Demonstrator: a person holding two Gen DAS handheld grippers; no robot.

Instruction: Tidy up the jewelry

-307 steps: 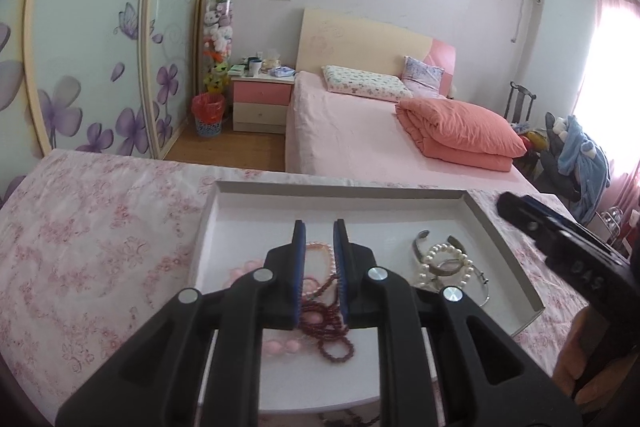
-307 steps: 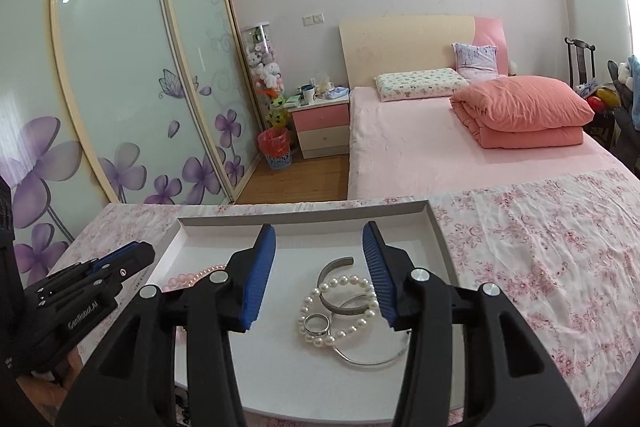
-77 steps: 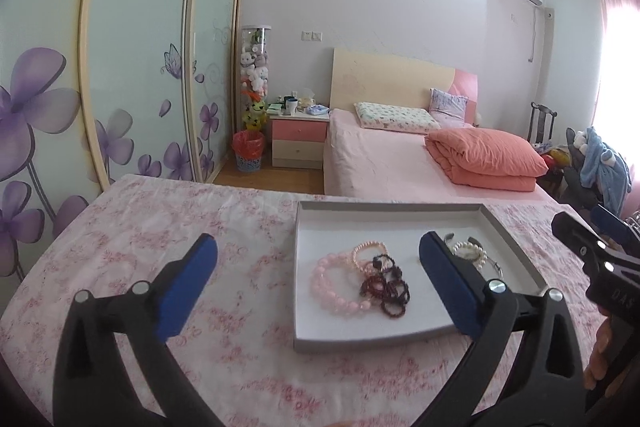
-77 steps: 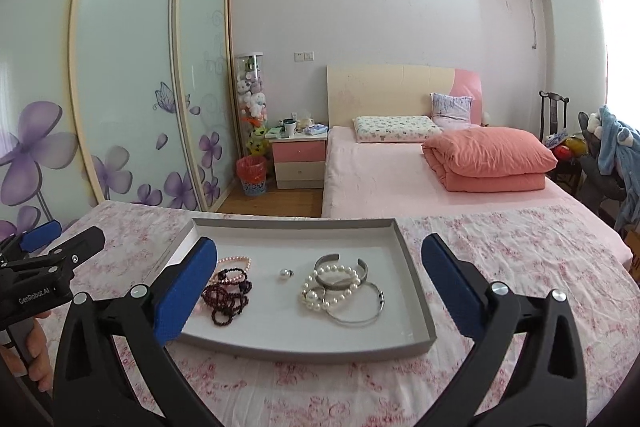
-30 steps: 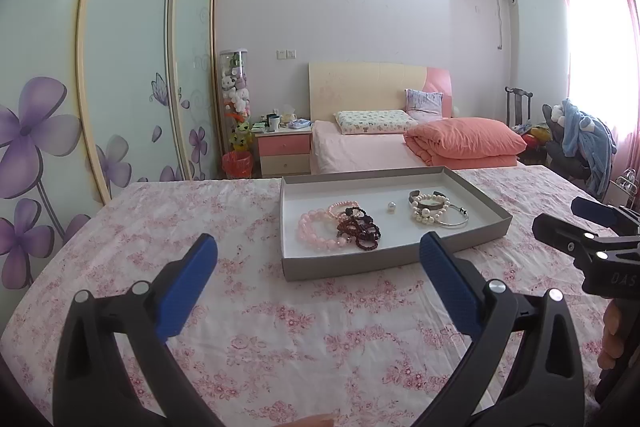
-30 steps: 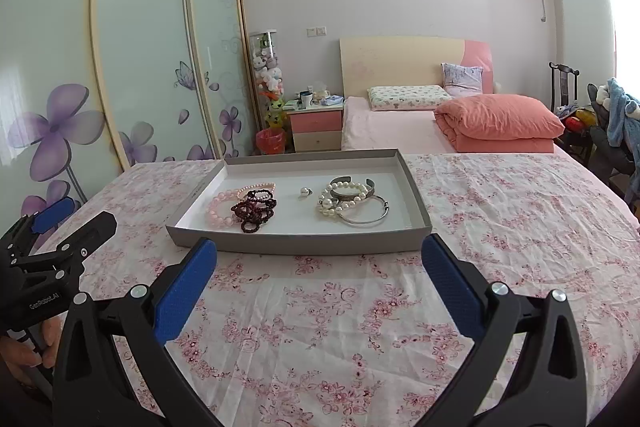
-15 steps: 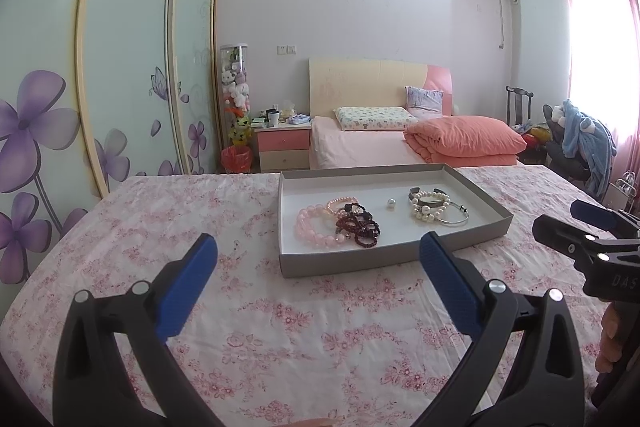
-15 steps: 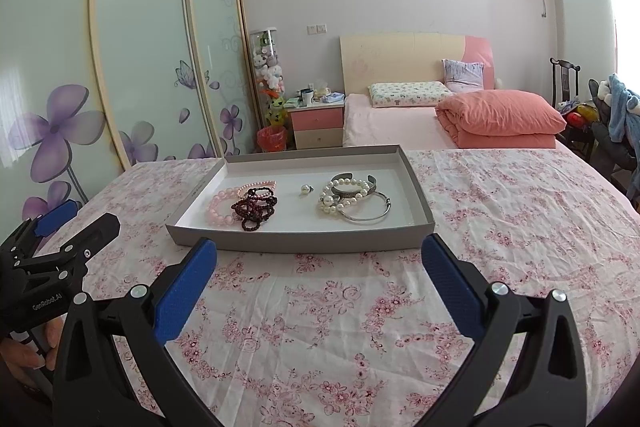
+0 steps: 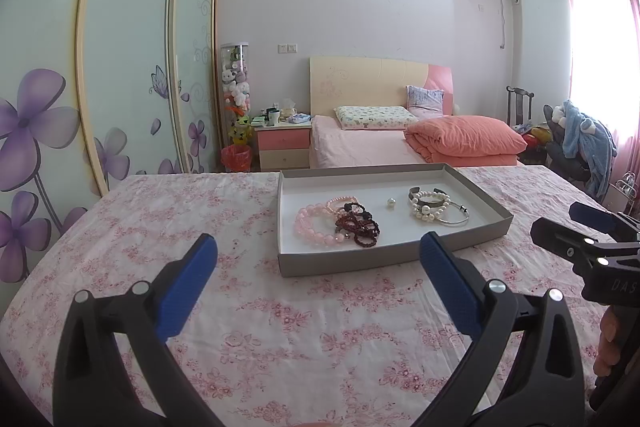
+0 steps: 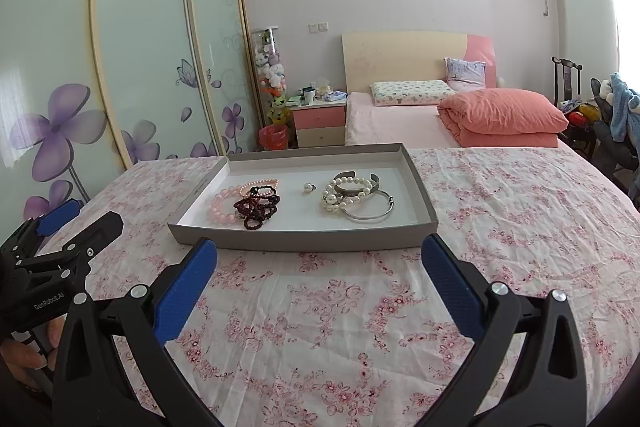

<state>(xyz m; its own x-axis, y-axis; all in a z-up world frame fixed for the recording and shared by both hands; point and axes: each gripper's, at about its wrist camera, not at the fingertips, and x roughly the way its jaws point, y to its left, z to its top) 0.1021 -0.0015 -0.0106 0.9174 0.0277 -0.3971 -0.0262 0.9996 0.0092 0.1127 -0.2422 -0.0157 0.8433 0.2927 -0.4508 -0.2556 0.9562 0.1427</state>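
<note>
A shallow grey tray lies on the floral tablecloth. On its left side rest pink bead bracelets and dark red bead bracelets. A small pearl ring lies in the middle. A white pearl bracelet and silver bangles lie at the right. My left gripper and right gripper both hover wide open and empty, well back from the tray's near edge.
The pink floral cloth covers the whole table. Beyond it stand a bed with an orange duvet, a pink nightstand and sliding wardrobe doors. A chair with clothes stands at the right.
Both grippers let go of the jewelry in the tray, opened wide and drew back and up from it. In the last second they have hardly moved.
</note>
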